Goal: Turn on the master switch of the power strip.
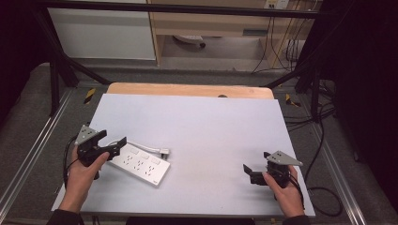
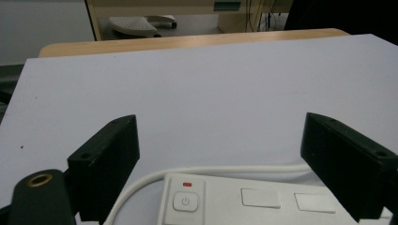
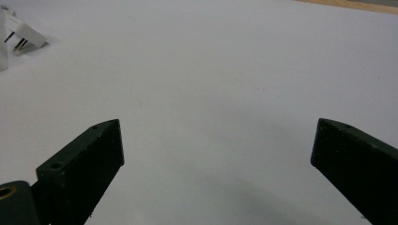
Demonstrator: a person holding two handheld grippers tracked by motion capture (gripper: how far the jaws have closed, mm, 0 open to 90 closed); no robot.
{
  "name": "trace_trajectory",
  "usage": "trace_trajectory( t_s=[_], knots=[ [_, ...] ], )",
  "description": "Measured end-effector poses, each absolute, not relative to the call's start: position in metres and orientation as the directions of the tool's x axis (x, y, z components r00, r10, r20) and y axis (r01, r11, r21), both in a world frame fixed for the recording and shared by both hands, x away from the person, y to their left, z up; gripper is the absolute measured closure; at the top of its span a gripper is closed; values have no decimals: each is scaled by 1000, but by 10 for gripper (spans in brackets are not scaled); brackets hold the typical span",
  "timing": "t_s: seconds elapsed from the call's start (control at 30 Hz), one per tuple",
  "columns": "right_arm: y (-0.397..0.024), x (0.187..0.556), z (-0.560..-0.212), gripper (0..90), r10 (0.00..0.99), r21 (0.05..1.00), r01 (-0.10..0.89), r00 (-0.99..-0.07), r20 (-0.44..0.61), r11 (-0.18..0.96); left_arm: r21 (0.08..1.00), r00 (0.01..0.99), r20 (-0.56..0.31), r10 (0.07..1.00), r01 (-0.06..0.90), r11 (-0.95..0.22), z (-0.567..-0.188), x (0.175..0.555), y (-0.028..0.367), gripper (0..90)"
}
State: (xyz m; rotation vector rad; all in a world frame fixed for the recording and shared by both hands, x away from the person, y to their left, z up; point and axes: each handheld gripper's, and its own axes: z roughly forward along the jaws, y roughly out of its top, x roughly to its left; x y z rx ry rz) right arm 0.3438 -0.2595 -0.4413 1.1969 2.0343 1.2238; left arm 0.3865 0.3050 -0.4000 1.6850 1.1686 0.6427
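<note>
From above, my left tool (image 1: 109, 143) sits over the near-left end of the power strip (image 1: 141, 164), jaws spread wide with nothing between them. The power strip lies flat on the pale worktop (image 1: 202, 126), slanting away from my left hand (image 1: 84, 171), and its white cord (image 1: 141, 146) loops along its far side to the plug (image 1: 164, 152) just beyond it. My right tool (image 1: 253, 174) is well to the right of the power strip, low over bare worktop, jaws apart, my right hand (image 1: 284, 187) behind it.

Along my left tool (image 2: 220, 164), both black jaws stand wide either side of the power strip's (image 2: 263, 201) switch end. The power button (image 2: 186, 202) with its small red mark is just below centre, and the cord (image 2: 220, 169) curves past its far edge.

Along my right tool (image 3: 216, 168), jaws wide open over plain worktop (image 3: 211, 84). The plug (image 3: 23, 35) peeks in far off at the top left, prongs showing.
</note>
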Motion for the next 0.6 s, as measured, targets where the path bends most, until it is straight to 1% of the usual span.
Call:
trace_trajectory(
  t_s=[0.17,0.3,0.33,0.4,0.6],
  knots=[
    [-259,344,-441,33,863,872,439,-503,38,218,898,411,-86,908,427,-108,-405,389,303,158],
    [-259,344,-442,33,863,871,441,-504,39,219,894,409,-83,909,433,-113,-407,389,303,158],
    [-259,344,-442,33,862,871,440,-505,38,220,894,410,-84,908,434,-113,-408,390,303,177],
    [-259,344,-441,33,862,872,439,-506,40,217,891,404,-82,911,439,-115,-409,390,303,241],
    [-258,344,-442,33,862,871,440,-505,41,216,885,406,-73,911,448,-129,-410,390,302,302]
  ],
)
